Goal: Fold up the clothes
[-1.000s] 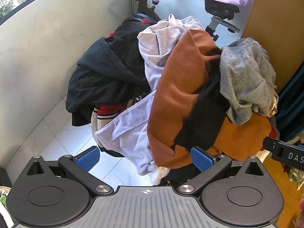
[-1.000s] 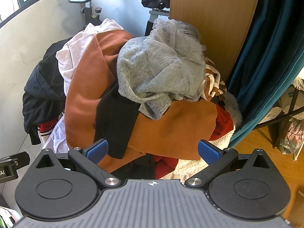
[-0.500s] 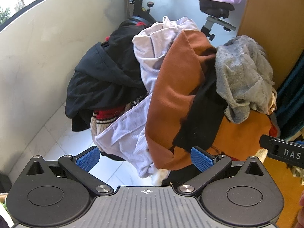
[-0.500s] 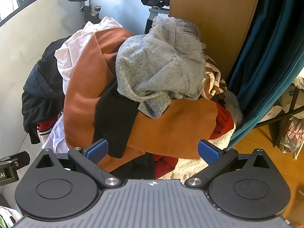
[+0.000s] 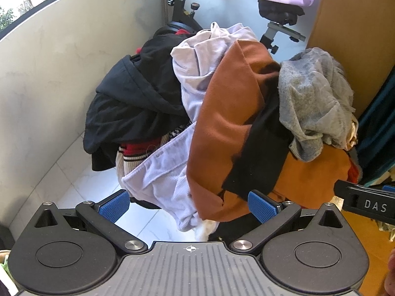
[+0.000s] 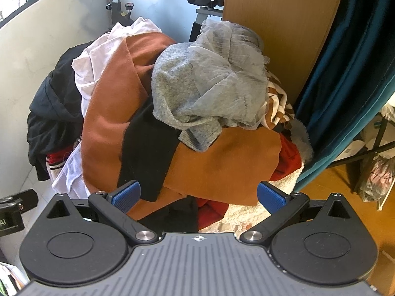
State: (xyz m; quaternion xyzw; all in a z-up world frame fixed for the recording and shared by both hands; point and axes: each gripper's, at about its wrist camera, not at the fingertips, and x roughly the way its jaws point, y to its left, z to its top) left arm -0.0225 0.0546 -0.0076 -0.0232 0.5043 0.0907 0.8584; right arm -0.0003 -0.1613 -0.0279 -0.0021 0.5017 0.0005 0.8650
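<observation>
Both tongs, left [image 5: 188, 203] and right [image 6: 198, 194], gape wide and hold nothing, poised before the clothes pile [image 6: 172, 123], likely to pick a first garment. Nothing is folded. The grey knit [image 6: 207, 93] lies on top, over the rust cloth [image 5: 222, 123] and black top [image 5: 133, 98]. Beyond: tiled floor [image 5: 61, 180], exercise bike [image 5: 182, 2], wooden panel [image 6: 284, 24], teal curtain [image 6: 345, 74].

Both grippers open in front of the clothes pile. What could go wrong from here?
1. The grey sweater sits loose on top; tugging the orange garment beneath may tip it off.
2. The black cloth overlaps the orange one, so the left gripper or right gripper might pinch two layers at once.
</observation>
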